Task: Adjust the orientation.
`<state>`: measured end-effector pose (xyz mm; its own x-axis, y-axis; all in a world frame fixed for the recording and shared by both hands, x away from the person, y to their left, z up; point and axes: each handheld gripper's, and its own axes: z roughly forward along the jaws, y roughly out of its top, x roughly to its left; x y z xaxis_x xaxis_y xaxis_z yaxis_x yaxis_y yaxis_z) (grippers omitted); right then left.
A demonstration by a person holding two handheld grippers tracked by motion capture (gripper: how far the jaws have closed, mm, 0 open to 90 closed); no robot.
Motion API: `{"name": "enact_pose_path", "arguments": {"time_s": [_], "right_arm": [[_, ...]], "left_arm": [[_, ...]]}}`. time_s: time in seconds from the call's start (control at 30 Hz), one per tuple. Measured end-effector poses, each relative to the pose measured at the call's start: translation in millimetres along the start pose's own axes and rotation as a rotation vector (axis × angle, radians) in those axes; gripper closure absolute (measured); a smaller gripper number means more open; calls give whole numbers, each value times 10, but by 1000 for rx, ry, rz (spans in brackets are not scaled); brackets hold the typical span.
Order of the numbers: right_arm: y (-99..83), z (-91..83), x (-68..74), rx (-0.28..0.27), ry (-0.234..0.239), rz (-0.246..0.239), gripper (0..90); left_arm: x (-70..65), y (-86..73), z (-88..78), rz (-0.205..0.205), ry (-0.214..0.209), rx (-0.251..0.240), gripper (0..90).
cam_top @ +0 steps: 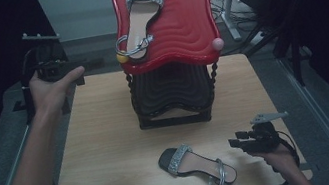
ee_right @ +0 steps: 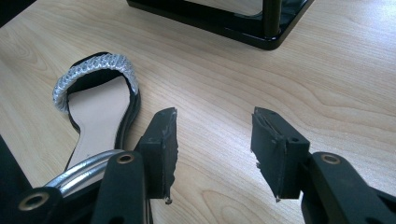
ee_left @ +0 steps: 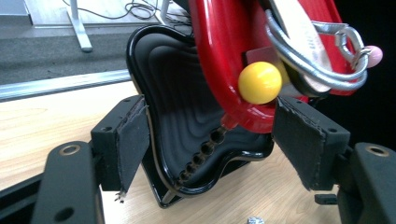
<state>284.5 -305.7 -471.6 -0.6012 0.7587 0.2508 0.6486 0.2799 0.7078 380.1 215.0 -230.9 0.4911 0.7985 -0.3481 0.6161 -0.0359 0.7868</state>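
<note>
- Black jaws of your right gripper (ee_right: 212, 154) stand apart, gripping nothing; the sandal (ee_right: 95, 112) lies just left of them.
- Your left gripper (ee_left: 210, 140) gapes empty before the red tray (ee_left: 224, 51), which bears a second sandal (cam_top: 140, 20).

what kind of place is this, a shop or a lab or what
Probably a lab or recording workspace, not a shop: a bare wooden table, desk legs and loose cables on the floor behind, and a two-tier shoe rack as a prop.
</note>
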Motion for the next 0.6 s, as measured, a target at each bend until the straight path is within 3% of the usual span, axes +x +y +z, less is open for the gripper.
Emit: {"name": "enact_pose_path", "arguments": {"time_s": [0.6], "right_arm": [[15, 5, 18, -1, -4, -9, 507]], "left_arm": [[70, 8, -110, -6, 24, -26, 281]]}}
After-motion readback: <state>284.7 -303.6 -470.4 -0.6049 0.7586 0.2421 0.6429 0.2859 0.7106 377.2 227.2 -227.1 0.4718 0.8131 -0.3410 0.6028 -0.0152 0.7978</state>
